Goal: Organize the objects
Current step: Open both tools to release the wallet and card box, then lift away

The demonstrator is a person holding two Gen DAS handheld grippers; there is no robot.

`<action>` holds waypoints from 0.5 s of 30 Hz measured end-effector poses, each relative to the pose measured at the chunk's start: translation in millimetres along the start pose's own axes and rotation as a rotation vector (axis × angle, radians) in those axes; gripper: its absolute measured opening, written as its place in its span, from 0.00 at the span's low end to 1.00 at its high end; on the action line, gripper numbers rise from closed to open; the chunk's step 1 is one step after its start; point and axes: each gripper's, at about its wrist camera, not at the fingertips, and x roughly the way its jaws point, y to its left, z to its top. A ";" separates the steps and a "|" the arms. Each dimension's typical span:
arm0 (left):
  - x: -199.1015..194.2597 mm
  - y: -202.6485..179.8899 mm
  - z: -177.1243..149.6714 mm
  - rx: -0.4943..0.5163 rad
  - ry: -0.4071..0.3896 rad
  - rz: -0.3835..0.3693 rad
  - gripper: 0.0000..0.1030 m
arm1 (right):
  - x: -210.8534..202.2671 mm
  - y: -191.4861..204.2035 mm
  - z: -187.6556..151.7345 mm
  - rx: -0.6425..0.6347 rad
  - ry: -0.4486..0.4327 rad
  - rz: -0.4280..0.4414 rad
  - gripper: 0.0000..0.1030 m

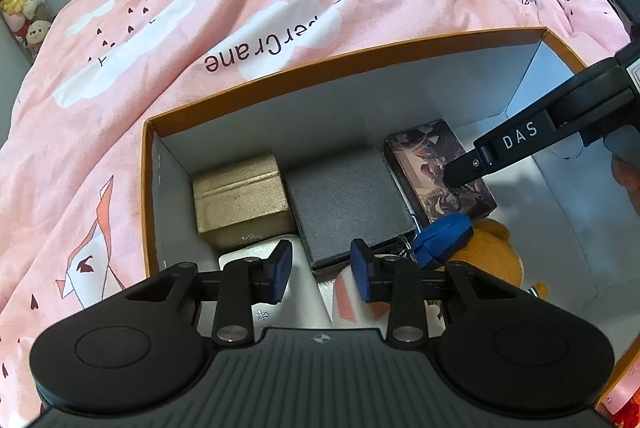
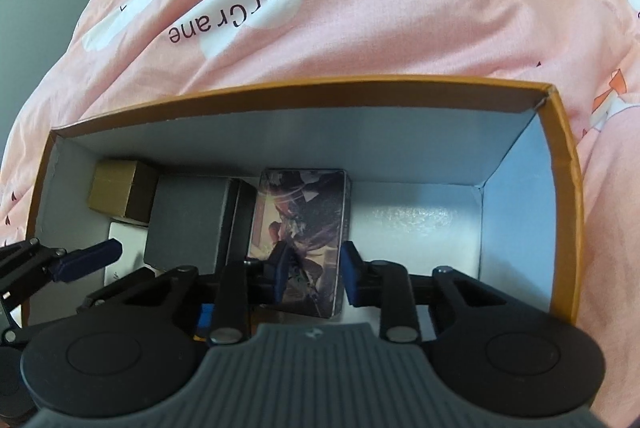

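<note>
Right gripper (image 2: 313,274) straddles the illustrated card box (image 2: 302,228) inside the orange box (image 2: 564,188), jaws parted (contact unclear); left gripper (image 1: 322,268) hovers open, empty.

Open floor at the right end of the orange-rimmed box (image 2: 560,164), bounded by its right wall. Left end crowded: gold box (image 1: 240,202), grey box (image 1: 348,204) and picture-printed pack (image 2: 304,228) side by side, perhaps touching. Near side blocked by blue key fob (image 1: 440,238) and orange plush (image 1: 496,256).
</note>
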 end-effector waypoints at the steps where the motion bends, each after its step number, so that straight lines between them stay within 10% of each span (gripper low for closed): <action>1: 0.5 0.8 0.0 -0.003 0.001 -0.003 0.38 | 0.4 -0.3 0.4 0.004 0.002 0.007 0.30; 15: 15.1 -2.2 6.5 -0.040 0.008 -0.017 0.32 | 9.9 -5.9 1.2 0.041 0.035 0.085 0.26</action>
